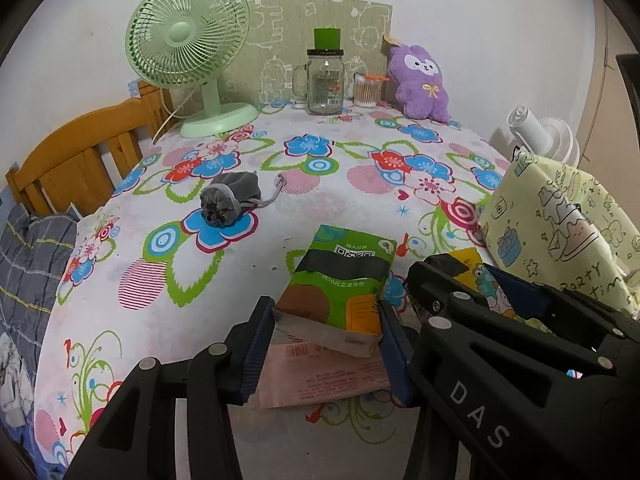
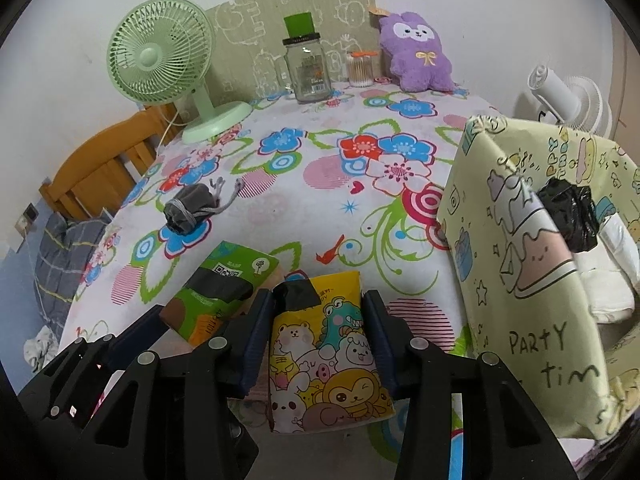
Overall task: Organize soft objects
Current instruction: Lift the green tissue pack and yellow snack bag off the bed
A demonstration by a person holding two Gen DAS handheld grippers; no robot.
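My left gripper [image 1: 326, 344] is shut on a green tissue pack [image 1: 340, 280] and holds it tilted above a pink pack [image 1: 320, 376] lying on the table. My right gripper [image 2: 318, 340] is shut on a yellow cartoon tissue pack [image 2: 324, 356]; it also shows in the left wrist view [image 1: 476, 272]. The green pack [image 2: 220, 288] lies just left of it in the right wrist view. A grey drawstring pouch [image 1: 230, 200] lies on the flowered tablecloth [image 1: 340, 184]. A purple plush toy [image 1: 418, 80] stands at the back. A yellow patterned fabric bin [image 2: 532, 264] stands at the right.
A green desk fan [image 1: 188, 48] stands at the back left, a glass jar [image 1: 325, 80] and a cotton swab cup [image 1: 366, 90] at the back middle. A white fan [image 2: 568, 96] is at the far right. A wooden bed frame [image 1: 80, 152] and blue bedding lie left.
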